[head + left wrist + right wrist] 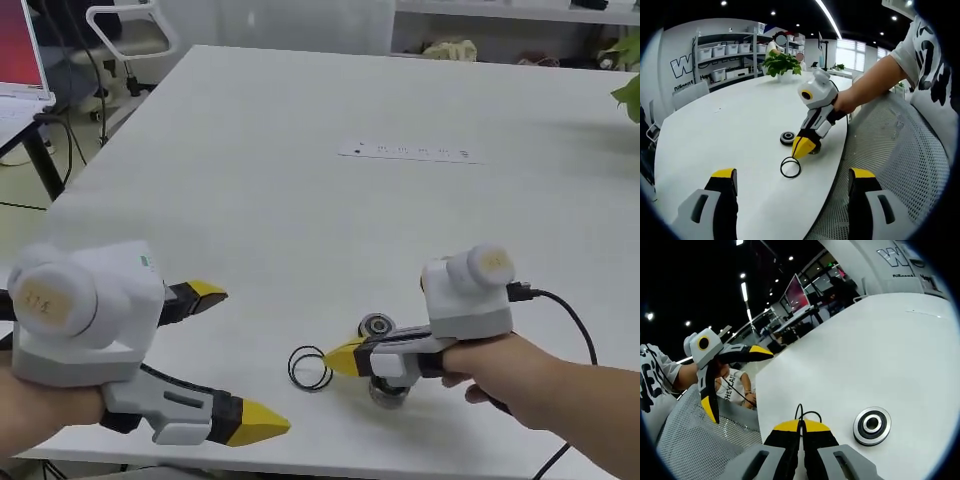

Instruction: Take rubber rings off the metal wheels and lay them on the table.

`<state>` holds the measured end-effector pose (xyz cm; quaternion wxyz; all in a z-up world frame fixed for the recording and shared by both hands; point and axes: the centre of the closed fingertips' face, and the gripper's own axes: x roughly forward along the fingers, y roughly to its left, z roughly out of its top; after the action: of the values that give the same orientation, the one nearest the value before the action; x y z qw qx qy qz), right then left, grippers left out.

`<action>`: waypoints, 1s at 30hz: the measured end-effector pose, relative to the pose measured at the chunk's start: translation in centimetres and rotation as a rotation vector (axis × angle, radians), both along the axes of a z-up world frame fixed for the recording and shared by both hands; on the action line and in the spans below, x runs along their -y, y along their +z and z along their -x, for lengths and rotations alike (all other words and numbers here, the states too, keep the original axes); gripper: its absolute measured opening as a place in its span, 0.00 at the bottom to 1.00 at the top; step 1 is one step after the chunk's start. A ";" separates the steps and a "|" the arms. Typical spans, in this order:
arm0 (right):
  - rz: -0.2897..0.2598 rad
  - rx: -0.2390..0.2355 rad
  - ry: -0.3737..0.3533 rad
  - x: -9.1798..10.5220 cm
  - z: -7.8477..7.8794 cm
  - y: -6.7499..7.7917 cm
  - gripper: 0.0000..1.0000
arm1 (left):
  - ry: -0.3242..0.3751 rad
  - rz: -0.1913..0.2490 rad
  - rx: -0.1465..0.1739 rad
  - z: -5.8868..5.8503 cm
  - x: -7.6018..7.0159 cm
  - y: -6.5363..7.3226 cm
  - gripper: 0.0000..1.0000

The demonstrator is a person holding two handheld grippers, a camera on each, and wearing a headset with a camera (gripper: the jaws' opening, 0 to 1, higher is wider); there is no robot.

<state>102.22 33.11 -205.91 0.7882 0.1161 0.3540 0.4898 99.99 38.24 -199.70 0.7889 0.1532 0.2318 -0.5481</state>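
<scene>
My right hand-held gripper [340,358], jaws together, touches the rubber ring [310,368] on the tabletop [300,200], likely laying it down. My left hand-held gripper [235,356] hangs near it, jaws apart.

Table [300,210]: white, matte top with a rounded near edge. Lying on it: black rubber rings [310,368], loose and overlapping, flat at the pressed-together yellow fingertips of the right gripper [338,358]; metal wheel [377,325], flat, just beside those fingers on their far side; second round metal piece [388,392], mostly hidden under the fingers; white power strip [405,152], far beyond the fingertips.
</scene>
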 end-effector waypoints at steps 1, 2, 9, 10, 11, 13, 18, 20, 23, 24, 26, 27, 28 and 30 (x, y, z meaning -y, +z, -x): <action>-0.005 -0.003 -0.003 0.0 0.0 0.1 0.00 | 0.000 0.000 0.000 0.0 0.0 0.0 0.91; -0.008 -0.005 -0.005 0.0 0.0 0.1 0.00 | 0.000 0.000 -0.001 0.0 0.0 0.0 0.91; -0.008 -0.011 -0.010 0.2 0.0 0.0 0.00 | -0.006 -0.003 -0.006 0.1 0.2 -0.2 0.91; -0.008 -0.011 -0.010 0.3 0.0 0.0 0.00 | -0.006 -0.002 -0.006 0.1 0.2 -0.2 0.91; -0.008 -0.012 -0.011 0.3 0.0 -0.1 0.00 | -0.007 -0.003 -0.007 0.1 0.2 -0.2 0.91; -0.004 -0.013 -0.010 0.3 0.1 -0.2 0.00 | -0.006 -0.004 -0.006 0.1 0.1 -0.2 0.91; -0.002 -0.015 -0.015 0.3 0.0 -0.3 0.00 | -0.002 -0.006 -0.010 0.1 0.0 -0.3 0.91; 0.002 -0.017 -0.016 0.3 0.1 -0.4 0.00 | -0.002 -0.008 -0.010 0.1 -0.1 -0.4 0.91; 0.014 -0.019 -0.018 0.4 0.1 -0.6 0.00 | -0.001 -0.009 -0.011 0.2 -0.1 -0.5 0.91; 0.016 -0.018 -0.019 0.4 0.1 -0.6 0.00 | 0.000 -0.009 -0.012 0.2 -0.1 -0.5 0.91; 0.019 -0.018 -0.023 0.5 0.0 -0.7 0.00 | 0.001 -0.010 -0.012 0.2 -0.2 -0.5 0.91; 0.022 -0.017 -0.024 0.5 0.0 -0.8 0.00 | 0.000 -0.011 -0.012 0.2 -0.2 -0.5 0.91; 0.026 -0.016 -0.025 0.6 0.0 -0.9 0.00 | 0.000 -0.011 -0.012 0.2 -0.2 -0.5 0.91; 0.033 -0.015 -0.025 0.6 0.0 -1.0 0.00 | 0.001 -0.013 -0.012 0.2 -0.3 -0.6 0.91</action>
<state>102.26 32.50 -206.87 0.7935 0.1111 0.3666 0.4729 99.81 38.51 -200.25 0.7867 0.1548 0.2401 -0.5473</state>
